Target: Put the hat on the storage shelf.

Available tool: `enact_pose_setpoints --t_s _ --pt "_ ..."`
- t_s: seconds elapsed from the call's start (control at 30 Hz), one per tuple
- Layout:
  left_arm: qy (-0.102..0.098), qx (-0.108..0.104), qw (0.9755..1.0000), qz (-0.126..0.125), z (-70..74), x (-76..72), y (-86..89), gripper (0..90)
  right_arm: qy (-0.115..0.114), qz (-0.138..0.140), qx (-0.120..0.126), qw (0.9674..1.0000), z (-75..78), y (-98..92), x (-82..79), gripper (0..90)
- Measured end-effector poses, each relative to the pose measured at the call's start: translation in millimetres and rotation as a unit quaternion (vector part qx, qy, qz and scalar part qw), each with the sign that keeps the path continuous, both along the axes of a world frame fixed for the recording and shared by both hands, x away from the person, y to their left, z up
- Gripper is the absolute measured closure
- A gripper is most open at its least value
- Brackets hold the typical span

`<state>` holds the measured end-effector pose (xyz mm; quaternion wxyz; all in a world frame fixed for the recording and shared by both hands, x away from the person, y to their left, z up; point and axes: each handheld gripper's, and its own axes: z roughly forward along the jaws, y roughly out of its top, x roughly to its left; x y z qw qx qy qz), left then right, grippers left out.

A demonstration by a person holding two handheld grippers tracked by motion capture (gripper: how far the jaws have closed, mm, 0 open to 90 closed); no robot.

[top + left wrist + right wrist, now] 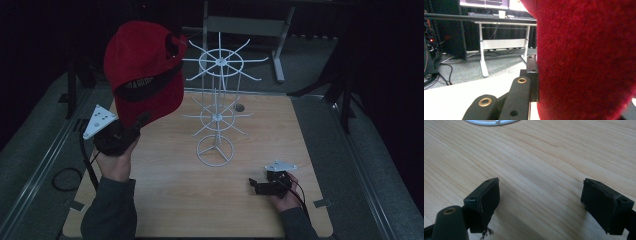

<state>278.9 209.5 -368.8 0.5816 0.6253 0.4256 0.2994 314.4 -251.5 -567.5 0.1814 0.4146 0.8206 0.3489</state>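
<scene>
A red cap [142, 70] with a black inner band hangs in the air at the left of the wooden table [175, 200], held up by its brim. My left gripper [137, 122] is shut on the brim's edge; in the left gripper view the red cap [586, 57] sits right against the jaws. A white wire rack [218, 105] with two tiers of radiating hooks and a ring base stands at the table's middle, just right of the cap. My right gripper [256, 185] rests low over the table at the front right, open with nothing between its fingers [485, 197].
A white-legged desk [245, 30] stands beyond the table's far edge. A small round hole [239, 107] marks the tabletop behind the rack. A black cable [67, 177] loops off the table's left side. The rack's ring base [490, 122] lies just ahead of my right gripper.
</scene>
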Motion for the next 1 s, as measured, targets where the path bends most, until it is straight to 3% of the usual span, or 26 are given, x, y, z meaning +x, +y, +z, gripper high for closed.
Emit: enact_pose_setpoints --t_s 0.63,1.0 --pt "0.017 -0.012 0.9997 -0.010 -22.8 3.7 0.4 84.1 -0.001 0.000 0.000 1.0000 0.0 -0.1 0.0 15.3" --pt "0.036 -0.016 0.9990 -0.021 -45.1 5.9 -3.6 83.9 -0.001 0.000 -0.001 1.0000 0.0 -0.2 -0.1 15.3"
